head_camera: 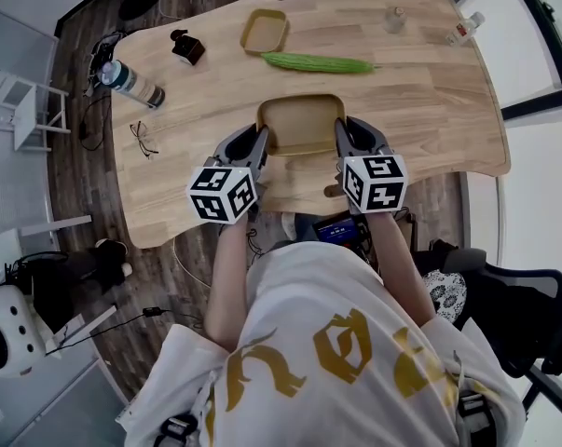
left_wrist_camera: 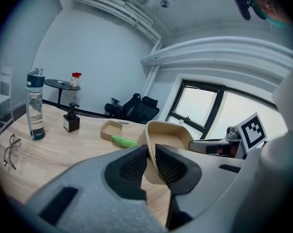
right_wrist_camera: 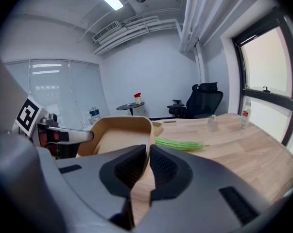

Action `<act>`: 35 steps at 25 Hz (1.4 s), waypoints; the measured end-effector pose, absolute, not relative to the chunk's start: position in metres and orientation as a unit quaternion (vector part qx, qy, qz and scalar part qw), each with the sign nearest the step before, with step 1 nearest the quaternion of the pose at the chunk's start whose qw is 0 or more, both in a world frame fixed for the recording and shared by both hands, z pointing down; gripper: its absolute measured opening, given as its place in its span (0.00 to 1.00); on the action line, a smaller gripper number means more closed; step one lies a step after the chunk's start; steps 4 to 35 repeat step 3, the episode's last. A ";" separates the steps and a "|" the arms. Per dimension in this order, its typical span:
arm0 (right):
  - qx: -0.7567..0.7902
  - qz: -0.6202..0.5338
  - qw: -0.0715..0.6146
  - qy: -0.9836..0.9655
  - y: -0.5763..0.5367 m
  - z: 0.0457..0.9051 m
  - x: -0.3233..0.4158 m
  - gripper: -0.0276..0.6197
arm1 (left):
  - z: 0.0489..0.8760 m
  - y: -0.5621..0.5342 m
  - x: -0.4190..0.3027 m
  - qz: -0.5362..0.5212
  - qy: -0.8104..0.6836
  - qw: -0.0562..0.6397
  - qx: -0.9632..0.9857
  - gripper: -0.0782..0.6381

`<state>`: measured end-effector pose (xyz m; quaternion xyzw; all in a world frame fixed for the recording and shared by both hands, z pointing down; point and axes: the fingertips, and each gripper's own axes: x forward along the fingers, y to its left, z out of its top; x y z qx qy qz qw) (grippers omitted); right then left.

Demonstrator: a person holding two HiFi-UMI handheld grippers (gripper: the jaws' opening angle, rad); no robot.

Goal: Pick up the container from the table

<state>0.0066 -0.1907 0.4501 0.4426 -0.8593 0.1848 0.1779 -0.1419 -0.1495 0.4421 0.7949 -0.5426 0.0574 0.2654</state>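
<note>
Holding the tan, shallow rectangular container [head_camera: 299, 124] at the near edge of the pale, curve-edged wooden table [head_camera: 430, 110], with the left gripper [left_wrist_camera: 151, 154] pinched on its left wall and the right gripper [right_wrist_camera: 148, 161] pinched on its right wall. Farther back on the wood: a long green gourd [head_camera: 318, 62] beside a smaller tan tray [head_camera: 265, 32]; off to the left, a clear dark-capped water bottle [head_camera: 136, 87] and wire-framed glasses [head_camera: 143, 140]. Below, dark plank floor [head_camera: 197, 3]; around, white walls [right_wrist_camera: 151, 67], tall windows [right_wrist_camera: 263, 67], a black office chair [right_wrist_camera: 204, 98]

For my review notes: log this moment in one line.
left hand-held gripper: shut on left wall of tan rectangular container | right hand-held gripper: shut on its right wall | long green gourd: lying beyond it
</note>
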 end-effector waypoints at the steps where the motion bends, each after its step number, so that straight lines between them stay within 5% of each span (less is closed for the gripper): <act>1: 0.442 0.184 0.178 -0.859 -0.192 0.450 0.006 0.09 | 0.442 -0.150 -0.143 0.057 -0.543 0.265 0.795 0.19; 35: 0.442 0.184 0.179 -0.860 -0.193 0.451 0.004 0.09 | 0.442 -0.152 -0.145 0.056 -0.543 0.265 0.795 0.19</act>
